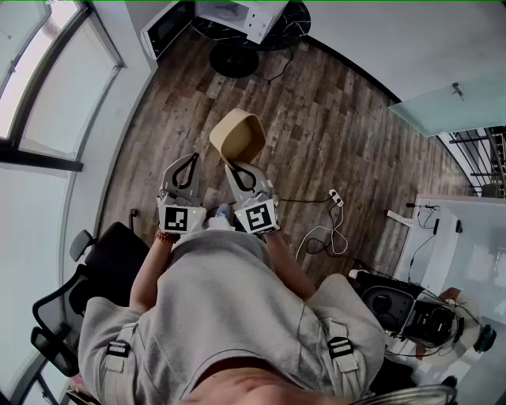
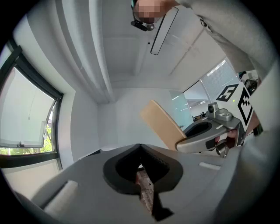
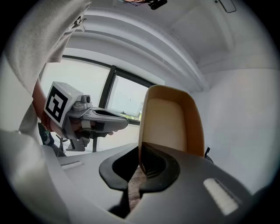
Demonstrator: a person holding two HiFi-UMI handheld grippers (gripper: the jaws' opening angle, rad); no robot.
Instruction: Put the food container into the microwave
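One tool (image 3: 140, 161) pinches container (image 3: 171, 118), head-view microwave (image 1: 235, 13), probably

Ahead of the food container (image 1: 237, 136) in your right tool (image 1: 234, 168) the wood floor (image 1: 316, 119) is free up to the round foot (image 1: 234, 60) of the tabletop (image 1: 296, 24); cables (image 1: 324, 233) lie right, a chair (image 1: 103, 253) left.

Microwave (image 1: 237, 16) on round table (image 1: 299, 20), cable (image 1: 340, 225) on floor (image 1: 332, 119)

The microwave (image 1: 231, 14) is cut off by the top edge.
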